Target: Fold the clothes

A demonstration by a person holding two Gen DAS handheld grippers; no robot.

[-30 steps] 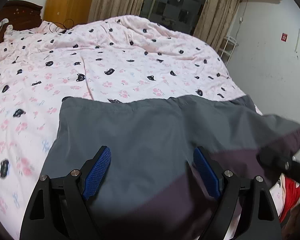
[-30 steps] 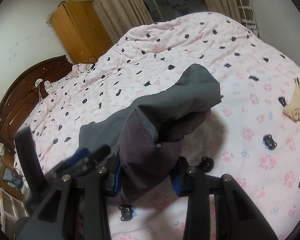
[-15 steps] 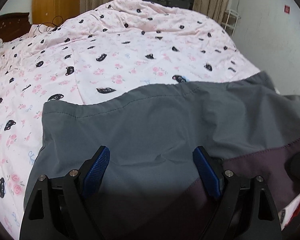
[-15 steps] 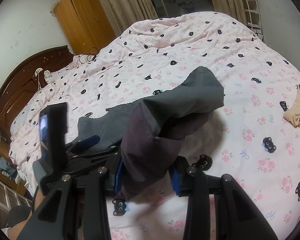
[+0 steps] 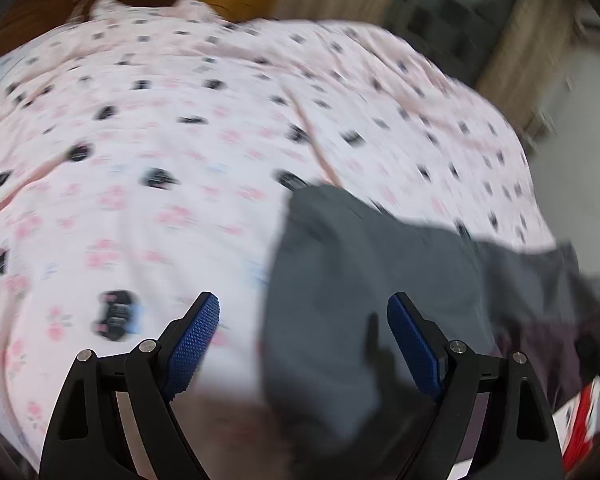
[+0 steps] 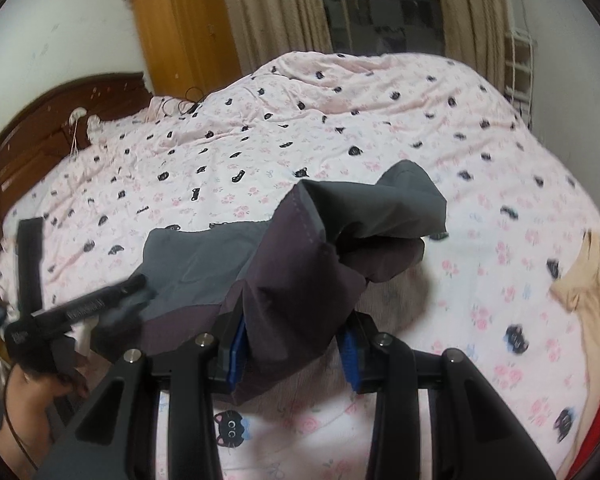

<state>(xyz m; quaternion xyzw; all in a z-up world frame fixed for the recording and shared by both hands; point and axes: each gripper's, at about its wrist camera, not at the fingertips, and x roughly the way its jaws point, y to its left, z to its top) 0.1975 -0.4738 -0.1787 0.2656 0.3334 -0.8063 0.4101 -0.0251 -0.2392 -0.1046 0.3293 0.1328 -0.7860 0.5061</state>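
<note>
Garment: grey and dark purple garment (image 6: 284,264), partly on the bed (image 6: 340,128) near its front edge, right end lifted.
Right gripper (image 6: 296,344): clamped on the purple part.
Left gripper (image 5: 304,340): jaws apart, empty.
Change: left gripper has swung left off the cloth; view blurred.
Meaning: probably repositioning for another grab; fold unfinished.

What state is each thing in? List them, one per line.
Left claw: open, empty, over the garment's edge.
Right claw: shut on the grey garment.
Grey garment: part lifted and bunched, rest flat on the bed.
Beige garment: crumpled, unfolded.
Wardrobe: doors closed.
</note>
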